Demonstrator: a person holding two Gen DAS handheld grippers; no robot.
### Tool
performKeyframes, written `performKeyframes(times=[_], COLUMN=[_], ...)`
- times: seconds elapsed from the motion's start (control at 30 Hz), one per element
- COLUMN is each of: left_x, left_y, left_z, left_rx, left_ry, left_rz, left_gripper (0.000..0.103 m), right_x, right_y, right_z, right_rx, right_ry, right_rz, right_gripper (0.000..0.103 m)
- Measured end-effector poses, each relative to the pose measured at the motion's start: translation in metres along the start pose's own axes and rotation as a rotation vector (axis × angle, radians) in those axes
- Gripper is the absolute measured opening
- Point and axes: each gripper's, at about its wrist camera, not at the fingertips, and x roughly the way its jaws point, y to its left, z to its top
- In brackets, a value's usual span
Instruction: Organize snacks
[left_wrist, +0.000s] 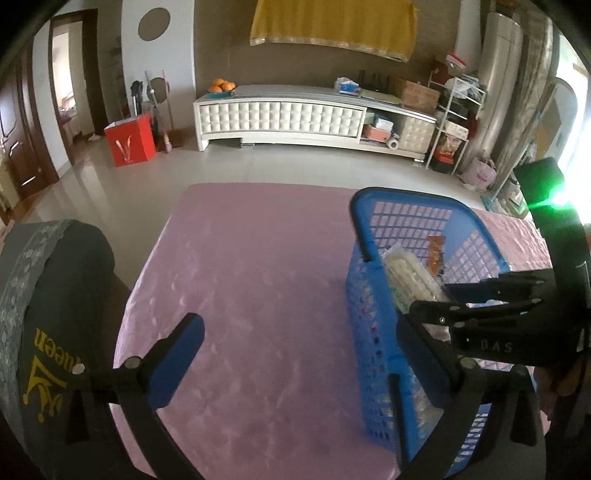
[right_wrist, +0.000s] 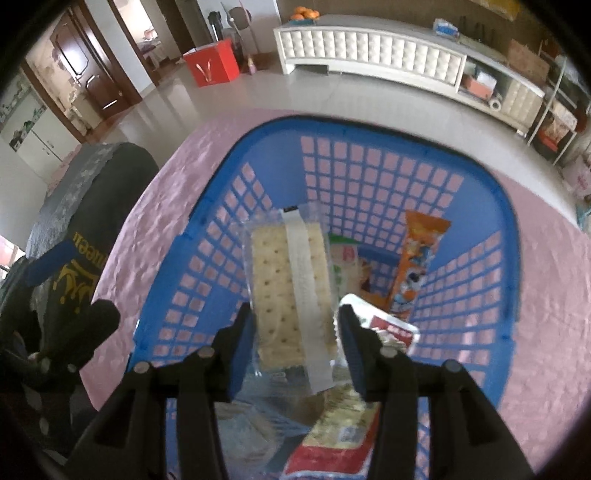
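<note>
A blue plastic basket (right_wrist: 369, 140) stands on the pink table; it also shows at the right of the left wrist view (left_wrist: 373, 199). My right gripper (right_wrist: 297, 354) is over the basket, its fingers on either side of a clear cracker pack (right_wrist: 291, 288) that stands tilted inside; I cannot tell whether the pads touch it. An orange snack stick (right_wrist: 413, 266) and a red and white packet (right_wrist: 340, 435) also lie in the basket. My left gripper (left_wrist: 299, 365) is open and empty above the bare tablecloth, left of the basket. The right gripper also shows in the left wrist view (left_wrist: 424, 299).
A dark grey cushioned chair back (left_wrist: 48, 295) with yellow lettering stands at the table's left edge. The pink tablecloth (left_wrist: 251, 266) covers the table. Beyond it are tiled floor, a white TV cabinet (left_wrist: 280, 118) and a red box (left_wrist: 129, 140).
</note>
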Motion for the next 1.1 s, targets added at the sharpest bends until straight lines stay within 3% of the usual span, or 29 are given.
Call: performKeyframes(times=[0.07, 0.13, 0.4, 0.7, 0.9, 1.0, 1.1], left_x=[0.002, 0.002, -0.027, -0.098, -0.151, -0.173, -0.190], left_y=[0.003, 0.003, -0.012, -0.050, -0.080, -0.091, -0.104], left_z=[-0.001, -0.003, -0.009, -0.035, -0.062, -0.072, -0.085], left_rx=[-0.006, -0.001, 0.016, -0.028, -0.058, -0.059, -0.045], left_ry=[0.003, 0.003, -0.038, -0.148, -0.246, -0.287, -0.310], left_rz=[0.010, 0.031, 0.052, 0.046, 0.041, 0.013, 0.009], left_gripper=[0.103, 0.103, 0.103, 0.103, 0.103, 0.103, 0.103], right_x=[0.000, -0.008, -0.058, -0.141, -0.186, -0.205, -0.220], right_y=[0.001, 0.004, 0.009, -0.005, 0.000, 0.002, 0.006], right_z=[-0.001, -0.004, -0.026, -0.081, -0.124, -0.146, -0.165], right_rx=[-0.013, -0.044, -0.112, -0.112, -0.137, -0.137, -0.151], right_ry=[-0.002, -0.029, -0.145, -0.332, -0.430, -0.482, -0.534], right_rz=[0.008, -0.002, -0.040, -0.041, -0.056, -0.063, -0.118], right_gripper=[0.073, 0.082, 0.083, 0.084, 0.092, 0.103, 0.103])
